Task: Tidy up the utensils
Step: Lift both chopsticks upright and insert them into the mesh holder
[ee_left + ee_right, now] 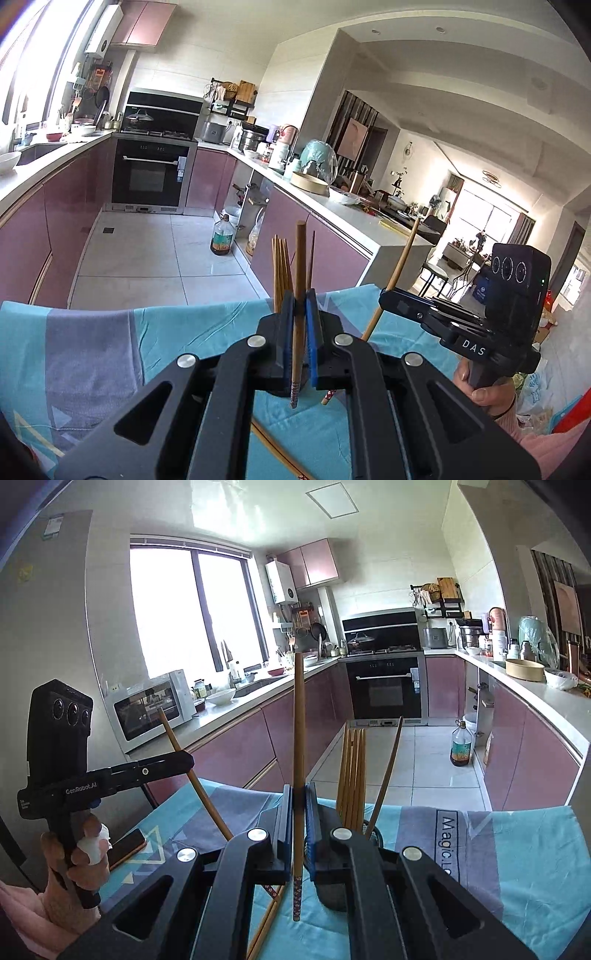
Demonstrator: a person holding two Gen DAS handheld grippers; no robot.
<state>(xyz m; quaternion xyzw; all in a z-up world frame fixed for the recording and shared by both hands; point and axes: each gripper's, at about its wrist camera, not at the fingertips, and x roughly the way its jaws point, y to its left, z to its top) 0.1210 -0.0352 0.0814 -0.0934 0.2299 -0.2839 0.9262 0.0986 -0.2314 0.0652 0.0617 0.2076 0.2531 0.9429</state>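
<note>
Left wrist view: the left gripper (300,295) is clamped on one brown wooden chopstick (299,295) held upright, its patterned end pointing down over the teal-and-grey patterned cloth (92,343). Beyond the fingers stands a bunch of thinner wooden chopsticks (280,269) — their base is hidden. To the right, the right gripper (384,291) pinches a second wooden chopstick (400,262), tilted. Two loose chopsticks (273,450) lie on the cloth below.

Right wrist view: the right gripper (300,794) grips its chopstick (298,768) upright between blue pads. The left gripper (188,757) — at left — holds its chopstick (192,771) slanted. The bunch (352,775) stands just right of centre, above a dark mesh holder (373,836).
</note>
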